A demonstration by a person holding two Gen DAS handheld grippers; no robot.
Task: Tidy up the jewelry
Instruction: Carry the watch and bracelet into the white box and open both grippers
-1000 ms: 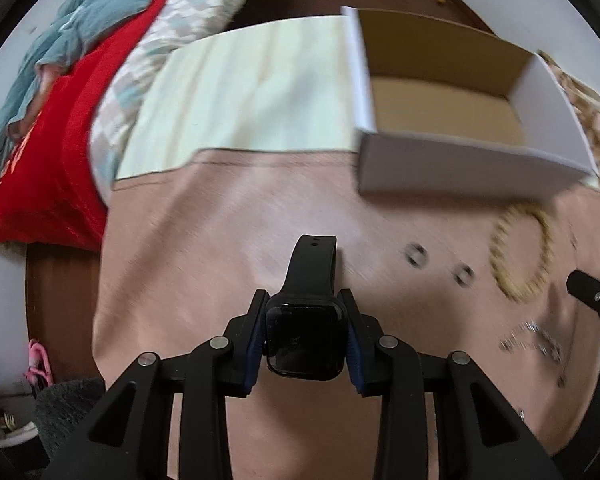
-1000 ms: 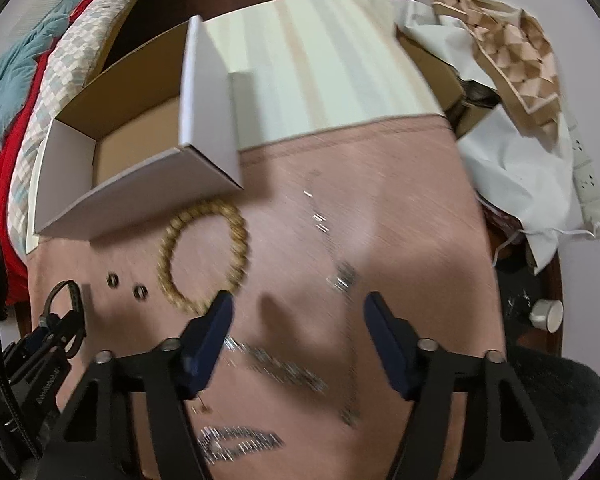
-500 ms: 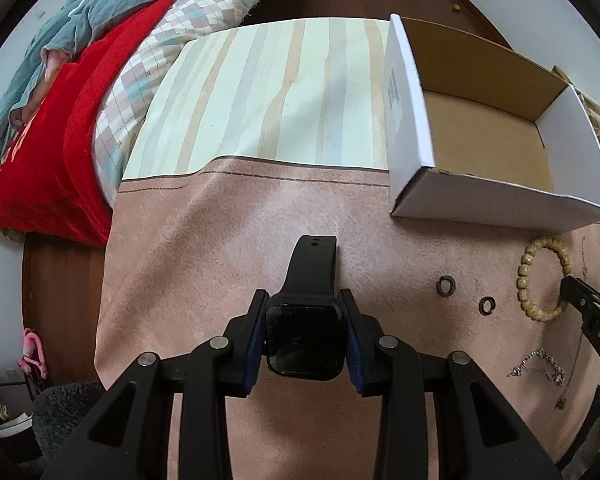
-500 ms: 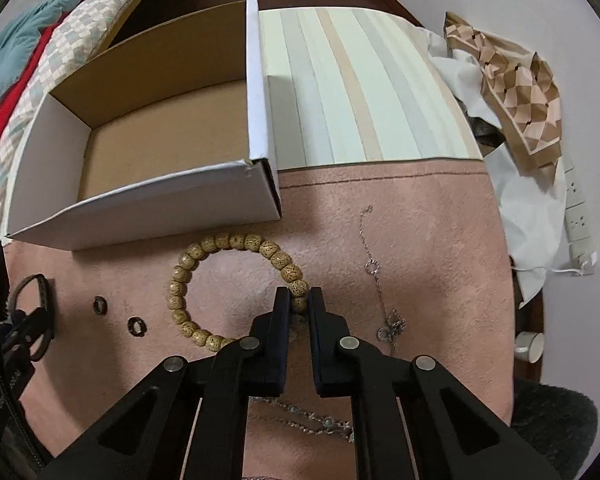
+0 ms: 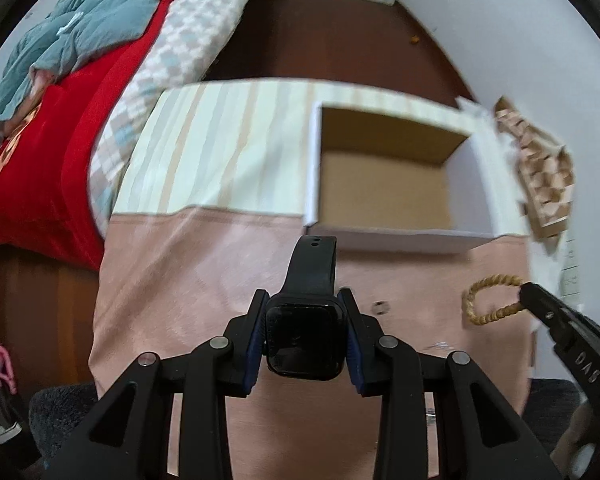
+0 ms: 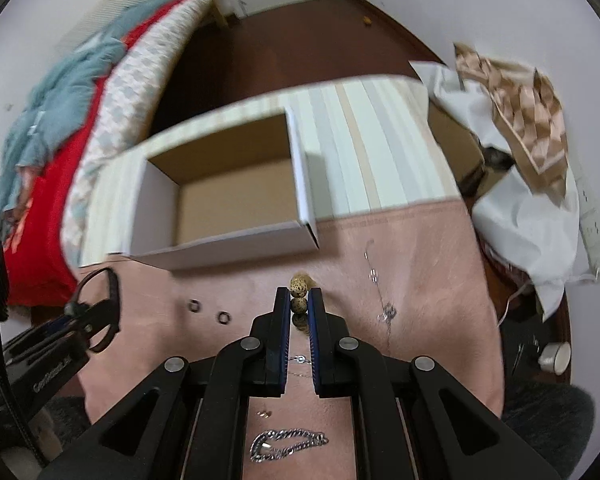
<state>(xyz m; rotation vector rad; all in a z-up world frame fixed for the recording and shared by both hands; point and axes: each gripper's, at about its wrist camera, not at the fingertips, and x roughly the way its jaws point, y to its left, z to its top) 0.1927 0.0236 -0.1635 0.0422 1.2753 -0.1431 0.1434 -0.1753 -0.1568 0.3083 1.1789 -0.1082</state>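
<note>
My left gripper (image 5: 305, 332) is shut on a black smartwatch (image 5: 305, 340), its strap pointing toward an open white cardboard box (image 5: 384, 236) with a bare brown floor. My right gripper (image 6: 299, 300) is shut on a tan bead bracelet (image 6: 299, 285), lifted off the pink mat; in the left wrist view the bracelet (image 5: 490, 300) hangs from the right gripper's tip. The box (image 6: 228, 248) lies ahead and left of the right gripper. Two small dark rings (image 6: 208, 311), a thin chain (image 6: 382, 292) and a silver link chain (image 6: 288, 446) lie on the mat.
The pink mat (image 5: 188, 280) meets a striped cloth (image 5: 220, 148) behind it. A bed with red and teal covers (image 5: 52, 100) is at the left. White cloth and a patterned bag (image 6: 524, 128) are at the right. A small white jar (image 6: 556, 356) sits on the floor at the right.
The right gripper has lifted the bead bracelet off the mat. The left gripper has moved with the watch toward the box, which now lies straight ahead.
</note>
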